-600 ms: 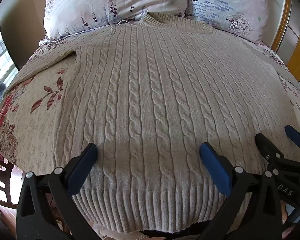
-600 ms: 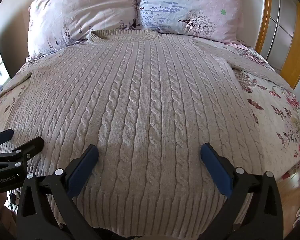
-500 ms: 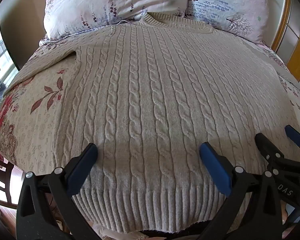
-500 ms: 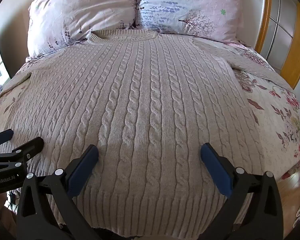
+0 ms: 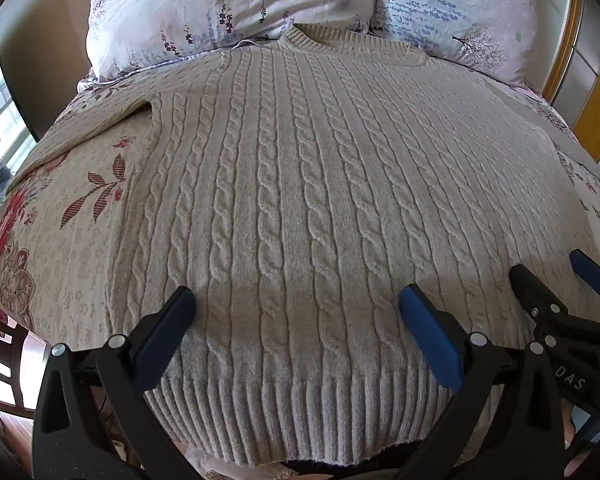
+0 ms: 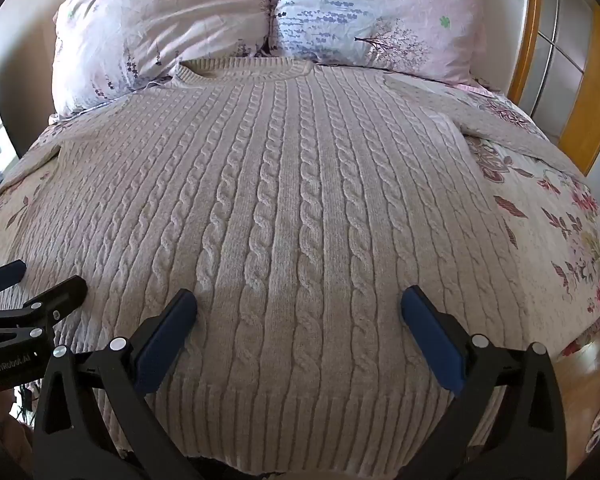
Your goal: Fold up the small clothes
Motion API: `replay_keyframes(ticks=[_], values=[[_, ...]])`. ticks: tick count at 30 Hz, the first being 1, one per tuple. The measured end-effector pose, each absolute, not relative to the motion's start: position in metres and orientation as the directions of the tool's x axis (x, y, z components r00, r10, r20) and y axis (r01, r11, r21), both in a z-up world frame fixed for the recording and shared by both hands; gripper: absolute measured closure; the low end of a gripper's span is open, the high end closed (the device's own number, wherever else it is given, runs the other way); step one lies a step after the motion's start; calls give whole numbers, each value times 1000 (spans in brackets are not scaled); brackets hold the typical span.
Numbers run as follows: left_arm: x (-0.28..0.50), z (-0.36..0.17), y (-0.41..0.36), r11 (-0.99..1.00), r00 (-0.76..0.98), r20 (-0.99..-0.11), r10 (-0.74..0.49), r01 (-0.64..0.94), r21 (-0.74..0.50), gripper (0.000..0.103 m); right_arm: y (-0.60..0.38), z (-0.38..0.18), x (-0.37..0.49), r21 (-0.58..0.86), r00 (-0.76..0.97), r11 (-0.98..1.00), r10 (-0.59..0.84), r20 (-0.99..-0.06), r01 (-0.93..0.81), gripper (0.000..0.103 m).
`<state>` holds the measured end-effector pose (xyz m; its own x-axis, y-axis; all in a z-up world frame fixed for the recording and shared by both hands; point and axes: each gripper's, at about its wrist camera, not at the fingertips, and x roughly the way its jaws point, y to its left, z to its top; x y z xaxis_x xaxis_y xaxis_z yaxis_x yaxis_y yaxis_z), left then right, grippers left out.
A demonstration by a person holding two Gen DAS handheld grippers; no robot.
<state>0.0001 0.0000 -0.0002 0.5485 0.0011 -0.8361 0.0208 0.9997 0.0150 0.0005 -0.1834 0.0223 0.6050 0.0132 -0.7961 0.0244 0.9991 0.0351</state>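
A beige cable-knit sweater (image 5: pixel 300 200) lies flat on the bed, neck toward the pillows, ribbed hem toward me; it also shows in the right wrist view (image 6: pixel 300 208). Its sleeves spread out to both sides. My left gripper (image 5: pixel 298 308) is open and empty, hovering over the hem on the sweater's left half. My right gripper (image 6: pixel 300 308) is open and empty over the hem on the right half. The right gripper shows at the right edge of the left wrist view (image 5: pixel 556 280), and the left gripper at the left edge of the right wrist view (image 6: pixel 40 284).
The floral bedspread (image 5: pixel 60 240) lies under the sweater. Two pillows (image 5: pixel 228 4) (image 6: pixel 380 12) sit at the head of the bed. A wooden headboard and frame (image 6: pixel 528 28) stand at the right. A chair (image 5: pixel 4 360) is at the lower left.
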Motion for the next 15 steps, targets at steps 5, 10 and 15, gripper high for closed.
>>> replay_keyframes(ticks=[5,10,15], values=[[0,0,0,1000,548,-836,1,20,15,2,-184,21,0,35,606,999,13,-796,24,1],[0,0,0,1000,548,-837,1,21,15,2,-184,21,0,35,605,999,13,-796,25,1],[0,0,0,1000,548,-837,1,20,15,2,-184,21,0,35,604,999,13,-797,25,1]])
